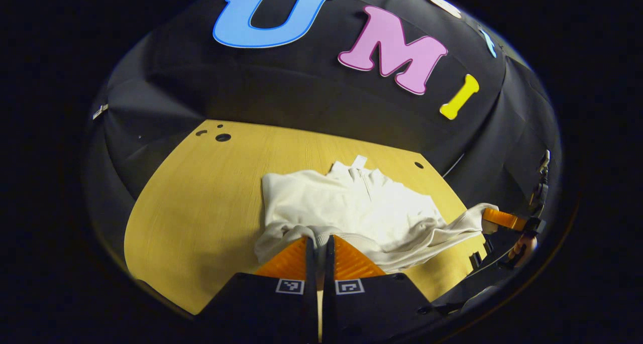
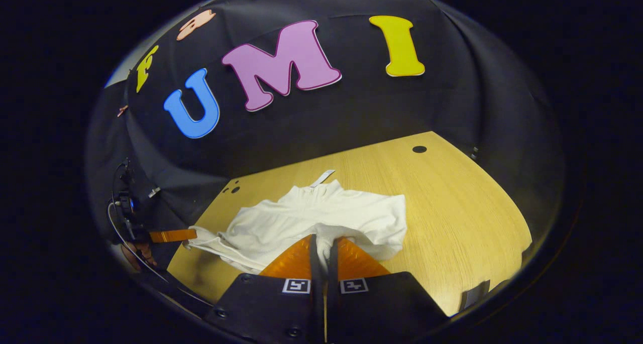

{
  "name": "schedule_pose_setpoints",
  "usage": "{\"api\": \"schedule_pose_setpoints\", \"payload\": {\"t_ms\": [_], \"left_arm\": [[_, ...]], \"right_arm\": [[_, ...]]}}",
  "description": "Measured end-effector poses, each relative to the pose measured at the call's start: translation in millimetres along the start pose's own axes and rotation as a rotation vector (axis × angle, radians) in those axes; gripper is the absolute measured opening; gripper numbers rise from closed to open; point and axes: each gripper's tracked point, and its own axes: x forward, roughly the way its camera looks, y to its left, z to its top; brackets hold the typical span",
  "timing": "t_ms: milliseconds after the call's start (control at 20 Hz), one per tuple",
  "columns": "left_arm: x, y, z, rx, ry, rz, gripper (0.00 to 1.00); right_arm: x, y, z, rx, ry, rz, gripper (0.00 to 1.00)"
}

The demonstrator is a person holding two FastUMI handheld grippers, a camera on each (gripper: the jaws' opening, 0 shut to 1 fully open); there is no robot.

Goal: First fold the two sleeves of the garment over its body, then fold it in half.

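Note:
A white garment (image 1: 351, 203) lies bunched on the wooden table (image 1: 201, 198), its collar and tag toward the far wall. My left gripper (image 1: 317, 241) is shut on the garment's near edge, the cloth gathered between its fingers. Off to the right of the left gripper view, my right gripper (image 1: 490, 218) pinches a stretched corner of the cloth. In the right gripper view the garment (image 2: 321, 213) rises into my right gripper (image 2: 324, 241), which is shut on its near edge. The left gripper (image 2: 186, 236) holds the pulled-out corner at the left there.
The table (image 2: 452, 198) has bare wood to the right of the garment and a round hole (image 2: 419, 149) near its far edge. More holes (image 1: 223, 137) sit at the far left corner. A hand (image 1: 522, 246) and cables show at the table's side.

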Motion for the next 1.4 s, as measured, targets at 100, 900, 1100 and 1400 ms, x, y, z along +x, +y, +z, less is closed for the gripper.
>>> {"api": "schedule_pose_setpoints", "payload": {"t_ms": [100, 900, 1100, 1400], "left_arm": [[13.9, -2.9, 18.0, -0.015, -0.029, 0.005, 0.08], [186.8, 26.0, 71.3, 0.012, 0.052, 0.084, 0.08], [218.9, 33.6, 45.2, 0.047, 0.144, 0.130, 0.08], [236.0, 41.8, 18.5, -0.001, 0.192, 0.142, 0.18]], "right_arm": [[15.6, -6.3, 10.8, 0.030, -0.023, -0.033, 0.07], [175.0, -76.1, 16.7, 0.020, 0.039, -0.208, 0.07], [210.1, -95.1, -17.8, 0.010, 0.131, -0.249, 0.07], [230.3, -103.7, -55.1, 0.056, 0.244, -0.231, 0.18]]}}
